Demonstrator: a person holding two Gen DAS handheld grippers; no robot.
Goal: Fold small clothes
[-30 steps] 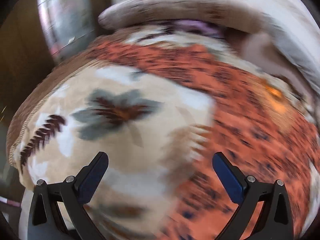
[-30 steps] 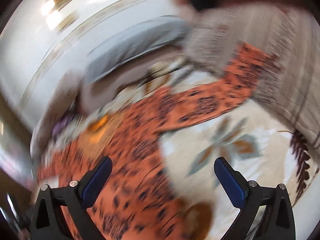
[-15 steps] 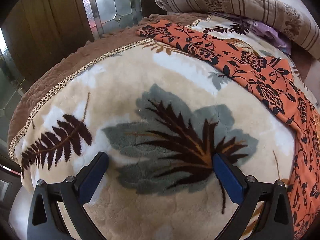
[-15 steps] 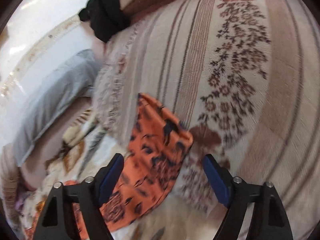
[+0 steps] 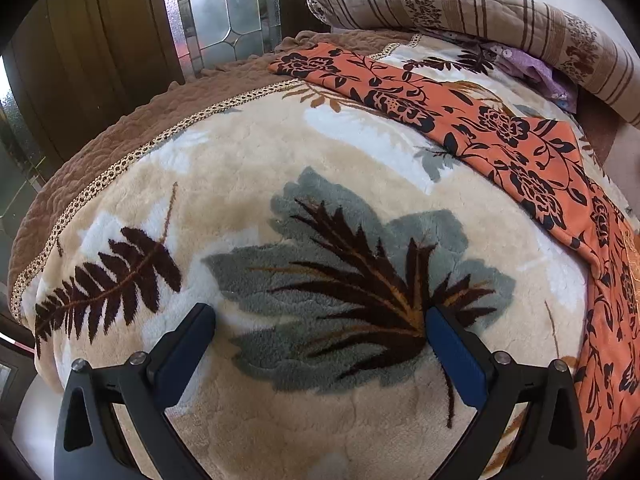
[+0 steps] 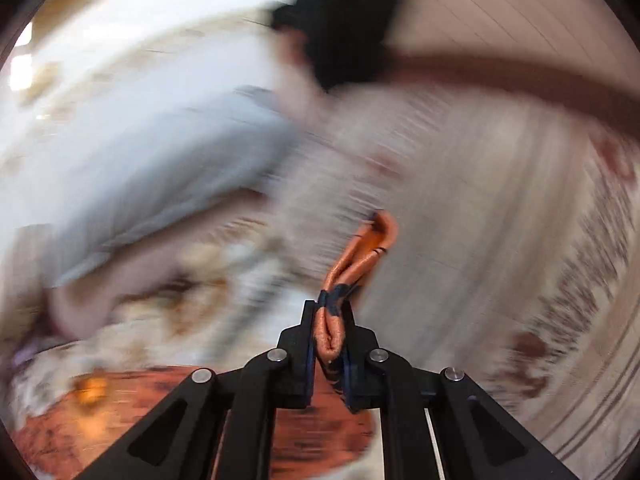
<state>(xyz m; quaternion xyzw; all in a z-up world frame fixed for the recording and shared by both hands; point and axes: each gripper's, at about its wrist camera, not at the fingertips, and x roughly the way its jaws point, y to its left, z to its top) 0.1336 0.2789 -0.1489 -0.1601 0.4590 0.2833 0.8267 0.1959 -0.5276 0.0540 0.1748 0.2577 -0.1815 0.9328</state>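
An orange garment (image 5: 500, 140) with black flowers lies spread across the far and right side of a plush leaf-patterned blanket (image 5: 280, 200). My left gripper (image 5: 320, 316) hovers open just above the blanket's grey leaf, well short of the garment, with nothing between its fingers. In the blurred right wrist view my right gripper (image 6: 329, 312) is shut on a bunched edge of the orange garment (image 6: 360, 256), which sticks out beyond the fingertips; more of the cloth hangs below.
A striped, flowered quilt roll (image 5: 480, 4) lies at the back with a purple cloth (image 5: 532, 68) under it. A wooden door with leaded glass (image 5: 224, 8) stands behind the bed's left edge. A grey pillow (image 6: 140, 160) and a black cloth (image 6: 340, 24) show in the right wrist view.
My right gripper closed on the edge of the orange garment and swung away with it. The left gripper came down over the blanket's grey leaf and then held still, open.
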